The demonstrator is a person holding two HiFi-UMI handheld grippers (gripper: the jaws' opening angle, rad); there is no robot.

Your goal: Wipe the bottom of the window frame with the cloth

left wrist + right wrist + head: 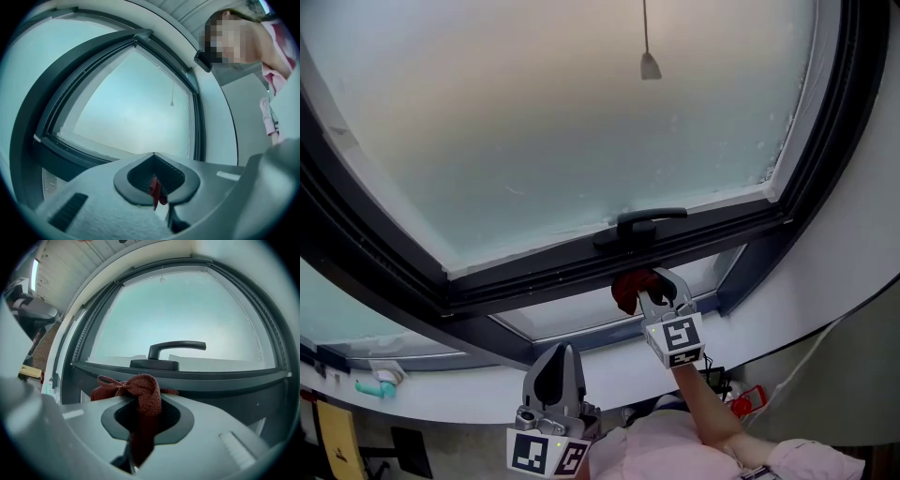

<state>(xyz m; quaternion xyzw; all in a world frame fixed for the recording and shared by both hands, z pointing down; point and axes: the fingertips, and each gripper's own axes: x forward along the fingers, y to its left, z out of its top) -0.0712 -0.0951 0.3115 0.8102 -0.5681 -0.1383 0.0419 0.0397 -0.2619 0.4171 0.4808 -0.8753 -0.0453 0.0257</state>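
Note:
The dark window frame's bottom rail runs under the frosted pane, with a black handle at its middle. My right gripper is just below that handle, shut on a bunched red cloth. In the right gripper view the cloth bulges out of the right gripper close to the rail and handle. My left gripper hangs lower and to the left, over the sill, with its jaws together. In the left gripper view, a red sliver shows in the hollow of the left gripper.
A pull cord with a small weight hangs before the pane. The white sill carries a teal item at far left and a red object at right. A smaller lower pane sits beneath the rail.

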